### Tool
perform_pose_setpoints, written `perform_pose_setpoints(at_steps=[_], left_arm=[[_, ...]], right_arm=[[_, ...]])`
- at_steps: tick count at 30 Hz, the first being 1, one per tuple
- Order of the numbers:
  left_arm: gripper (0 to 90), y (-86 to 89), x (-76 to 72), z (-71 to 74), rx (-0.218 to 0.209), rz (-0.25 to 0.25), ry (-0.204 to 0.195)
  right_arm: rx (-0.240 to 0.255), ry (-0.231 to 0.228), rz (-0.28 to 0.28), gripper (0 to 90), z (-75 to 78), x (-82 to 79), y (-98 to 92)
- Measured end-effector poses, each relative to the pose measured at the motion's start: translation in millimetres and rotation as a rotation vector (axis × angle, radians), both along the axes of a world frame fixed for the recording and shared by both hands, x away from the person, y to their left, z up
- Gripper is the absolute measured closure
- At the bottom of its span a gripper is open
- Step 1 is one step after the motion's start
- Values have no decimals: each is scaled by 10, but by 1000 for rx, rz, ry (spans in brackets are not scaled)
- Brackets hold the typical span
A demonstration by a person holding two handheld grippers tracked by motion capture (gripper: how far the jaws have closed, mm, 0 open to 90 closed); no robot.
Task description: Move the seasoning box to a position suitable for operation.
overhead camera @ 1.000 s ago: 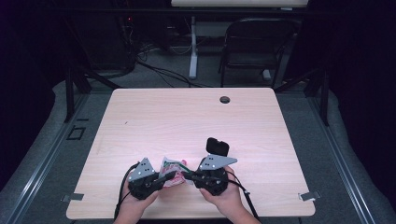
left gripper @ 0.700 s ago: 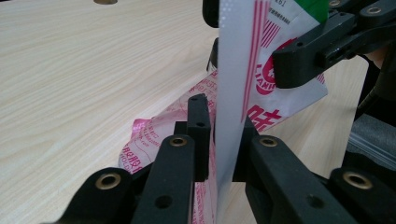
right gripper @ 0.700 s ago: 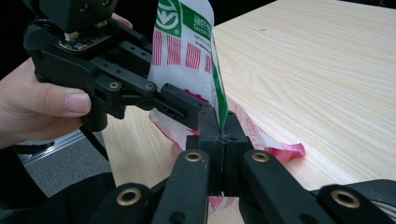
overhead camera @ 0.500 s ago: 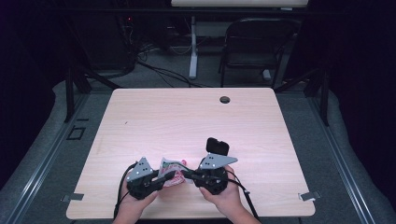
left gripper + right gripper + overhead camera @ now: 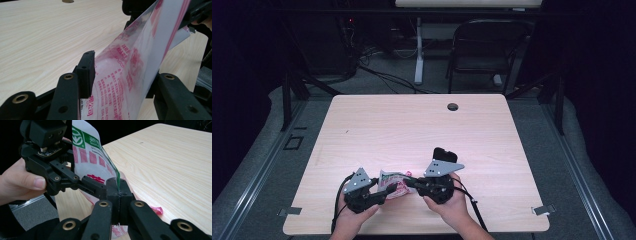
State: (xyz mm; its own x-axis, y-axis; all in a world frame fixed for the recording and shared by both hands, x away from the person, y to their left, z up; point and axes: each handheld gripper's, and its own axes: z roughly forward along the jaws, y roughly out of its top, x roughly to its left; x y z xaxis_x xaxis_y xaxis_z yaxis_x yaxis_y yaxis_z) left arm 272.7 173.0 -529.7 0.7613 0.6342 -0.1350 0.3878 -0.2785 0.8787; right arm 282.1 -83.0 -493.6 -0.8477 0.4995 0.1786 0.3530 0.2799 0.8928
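A clear plastic bag (image 5: pixel 393 184) with red print hangs between the two grippers near the table's front edge. My right gripper (image 5: pixel 408 181) points left and is shut on the bag's edge (image 5: pixel 92 157); its jaws (image 5: pixel 117 183) are pressed together on the film. My left gripper (image 5: pixel 383 192) points right. Its jaws have just been opening, and the bag (image 5: pixel 130 65) now stands loosely between them. In the left gripper view the two black fingers (image 5: pixel 85 71) are spread apart around the film. The left gripper's fingers (image 5: pixel 92 183) also show in the right gripper view, close to my right jaws.
A small black object (image 5: pixel 444 154) lies on the wooden table (image 5: pixel 412 130) just behind the right gripper. A round cable hole (image 5: pixel 453 106) sits near the far edge. A chair (image 5: pixel 487 45) and cables stand beyond the table.
The left gripper's jaws have opened off the bag, which they pinched a second ago. Both hands stay in place, and the right gripper keeps its grip.
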Motion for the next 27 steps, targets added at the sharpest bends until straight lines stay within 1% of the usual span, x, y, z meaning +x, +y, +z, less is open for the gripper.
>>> perform_pose_setpoints(at_steps=[1, 2, 5, 10, 11, 14, 19, 21, 22, 23, 25, 27], left_arm=[[545, 6, 4, -5, 5, -3, 7], [544, 5, 6, -18, 2, -1, 6], [536, 5, 7, -30, 20, -2, 8], [516, -3, 18, -57, 19, -12, 13], [516, -4, 22, -64, 24, -14, 18], [516, -16, 31, -94, 22, -15, 32], [515, -30, 42, -123, 33, -24, 44], [508, -31, 50, -135, 33, -31, 54], [502, -32, 56, -143, 34, -33, 49], [495, -36, 60, -154, 24, -36, 55], [484, -35, 72, -168, 26, -43, 64], [476, -34, 90, -190, 18, -57, 67]], right_arm=[[5, -3, 0, 900, 0, 1, 3], [7, -7, 0, 900, 1, 1, 5], [20, -7, -2, 900, 7, 4, 11], [30, -13, -4, 900, 32, 19, 12], [30, -16, -3, 900, 40, 23, 8], [29, -22, -9, 900, 61, 31, -7], [46, -26, -16, 900, 92, 41, -38], [47, -28, -13, 900, 108, 43, -56], [51, -32, -14, 900, 115, 41, -64], [54, -33, -16, 900, 117, 39, -68], [53, -38, -11, 900, 127, 35, -84], [52, -44, -6, 900, 135, 34, -101]])
